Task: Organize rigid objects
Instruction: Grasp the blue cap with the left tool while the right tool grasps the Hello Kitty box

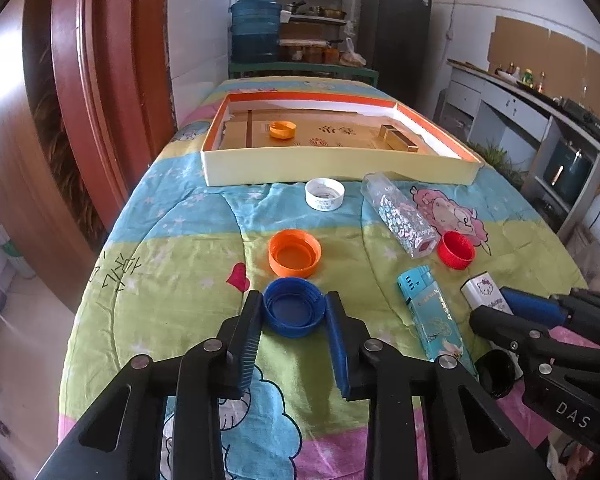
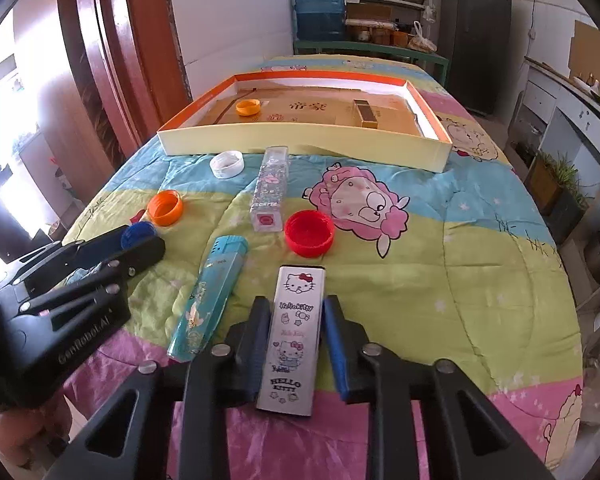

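Blue cap [image 1: 294, 312] between parted left claw [image 1: 294, 304]; Hello Kitty box [image 2: 296, 336] between parted right claw [image 2: 296, 308].

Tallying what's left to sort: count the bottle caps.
5: orange cap in the box; white cap, larger orange cap, red cap on the quilt; blue cap between left jaws.

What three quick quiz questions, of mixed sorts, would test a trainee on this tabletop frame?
1. True or false: the left gripper straddles the blue cap.
2. What lies between the right gripper's fingers? A) teal lighter B) Hello Kitty box C) red cap
3. Which two things lie inside the tray?

Key: 1 true. 2 B, the Hello Kitty box. 3 the small orange cap and the gold box.
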